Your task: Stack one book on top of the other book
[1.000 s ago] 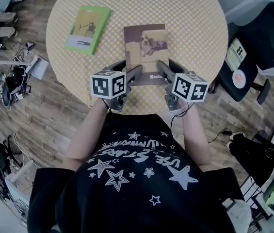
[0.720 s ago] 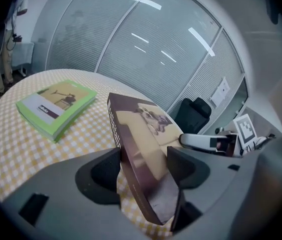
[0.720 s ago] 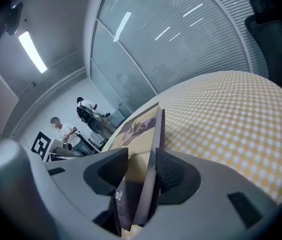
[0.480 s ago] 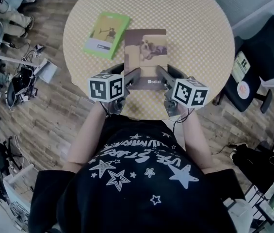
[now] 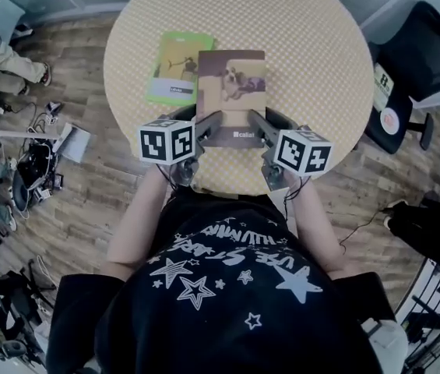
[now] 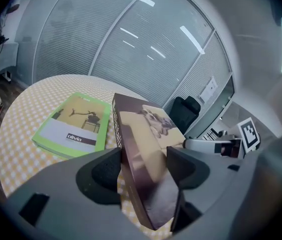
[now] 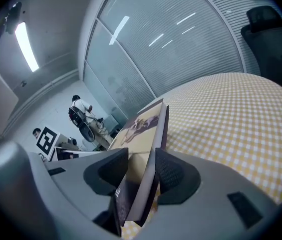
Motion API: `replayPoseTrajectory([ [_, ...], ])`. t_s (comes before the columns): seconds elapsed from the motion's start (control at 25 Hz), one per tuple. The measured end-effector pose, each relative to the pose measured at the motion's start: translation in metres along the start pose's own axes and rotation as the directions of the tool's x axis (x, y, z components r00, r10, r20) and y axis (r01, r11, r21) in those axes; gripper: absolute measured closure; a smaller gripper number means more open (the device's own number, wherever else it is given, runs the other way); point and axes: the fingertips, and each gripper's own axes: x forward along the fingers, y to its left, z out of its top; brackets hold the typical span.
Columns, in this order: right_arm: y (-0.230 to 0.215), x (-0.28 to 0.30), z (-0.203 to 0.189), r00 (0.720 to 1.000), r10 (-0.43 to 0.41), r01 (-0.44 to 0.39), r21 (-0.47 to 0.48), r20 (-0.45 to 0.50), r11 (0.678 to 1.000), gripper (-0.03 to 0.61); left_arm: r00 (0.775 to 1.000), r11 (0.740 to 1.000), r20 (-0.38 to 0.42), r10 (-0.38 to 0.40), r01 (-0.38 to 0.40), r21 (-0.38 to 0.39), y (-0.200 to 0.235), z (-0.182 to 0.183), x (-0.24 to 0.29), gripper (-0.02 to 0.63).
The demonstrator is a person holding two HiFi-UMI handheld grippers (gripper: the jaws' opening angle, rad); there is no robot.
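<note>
The left gripper (image 5: 206, 123) and right gripper (image 5: 259, 123) each pinch a near corner of the brown dog-cover hardback book (image 5: 232, 84), so it hangs level above the round yellow-checked table (image 5: 313, 45), one edge overlapping the flat lime-green paperback book (image 5: 171, 72), its likely landing spot.

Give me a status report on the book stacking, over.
Left gripper and right gripper shut on the brown book, near corners. Seen from above, it overlaps the green book along the right edge, not yet squared on top. Nothing else on the table.

right edge of the green book (image 5: 171, 70) covered by the dog book (image 5: 234, 88), that one's near corners lost behind the fingers (image 5: 208, 124), far side of the table (image 5: 313, 37) chopped off up top, green label print unreadably tiny
</note>
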Motion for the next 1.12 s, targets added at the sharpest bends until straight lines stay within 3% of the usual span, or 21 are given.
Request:
replayPoseTrajectory([
  [0.28, 0.031, 0.023, -0.005, 0.994, -0.098, 0.095, 0.041, 0.056, 0.995, 0.402, 0.994, 0.993, -0.048, -0.096, 0.098, 0.060, 0.034, 0.014, -0.015, 0.324],
  [0.68, 0.067, 0.043, -0.018, 0.973, -0.183, 0.165, 0.131, 0.141, 0.978, 0.402, 0.977, 0.972, -0.124, -0.176, 0.192, 0.132, 0.064, 0.024, -0.039, 0.328],
  [0.88, 0.073, 0.046, -0.026, 0.976, -0.173, 0.153, 0.145, 0.133, 0.977, 0.402, 0.980, 0.978, -0.126, -0.157, 0.171, 0.117, 0.069, 0.018, -0.047, 0.330],
  [1.12, 0.066, 0.049, -0.019, 0.991, -0.086, 0.074, 0.113, 0.102, 0.991, 0.402, 0.993, 0.992, -0.089, -0.073, 0.082, 0.096, 0.067, 0.021, -0.048, 0.330],
])
